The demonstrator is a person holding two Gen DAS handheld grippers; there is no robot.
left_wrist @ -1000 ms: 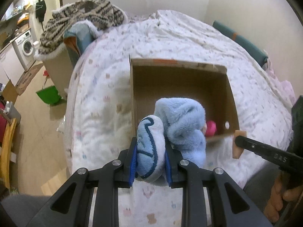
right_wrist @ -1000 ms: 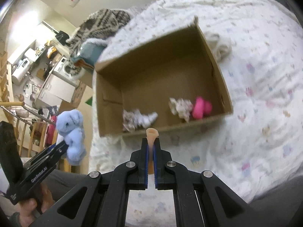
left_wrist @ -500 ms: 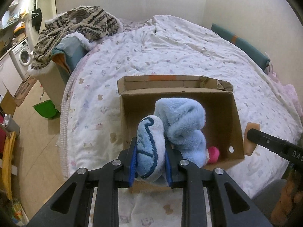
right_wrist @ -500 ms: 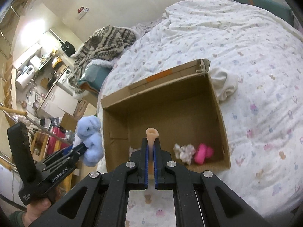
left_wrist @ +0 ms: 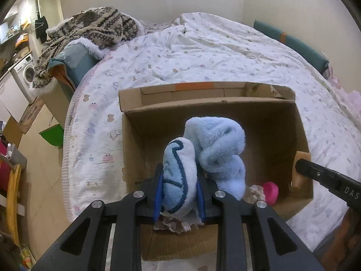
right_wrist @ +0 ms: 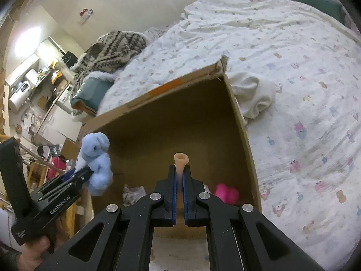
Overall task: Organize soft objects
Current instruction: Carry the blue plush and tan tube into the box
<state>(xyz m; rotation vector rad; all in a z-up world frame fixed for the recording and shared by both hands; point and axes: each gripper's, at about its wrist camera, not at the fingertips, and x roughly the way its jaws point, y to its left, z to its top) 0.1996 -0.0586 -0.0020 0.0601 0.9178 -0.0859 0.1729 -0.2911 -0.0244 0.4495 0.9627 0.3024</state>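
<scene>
My left gripper (left_wrist: 179, 178) is shut on a light blue plush toy (left_wrist: 216, 153) and holds it over the near left part of an open cardboard box (left_wrist: 203, 92) on the bed. The plush also shows in the right wrist view (right_wrist: 97, 160), above the box's (right_wrist: 239, 113) left wall. My right gripper (right_wrist: 179, 176) is shut on a small peach-coloured soft piece (right_wrist: 181, 161) over the box's near right side; it also shows in the left wrist view (left_wrist: 301, 160). A pink soft toy (left_wrist: 270, 190) (right_wrist: 226, 193) and crumpled floral cloth (right_wrist: 133, 193) lie in the box.
The bed has a white printed quilt (left_wrist: 225, 52). A white cloth (right_wrist: 255, 97) lies on it right of the box. A patterned knit blanket (left_wrist: 90, 29) lies on a bin at the bed's left. Floor clutter, a green item (left_wrist: 52, 134) and a washing machine (left_wrist: 24, 74) are left.
Both grippers have moved forward over the box with their loads. The box now sits closer and lower in both views. Both grips are unchanged.
</scene>
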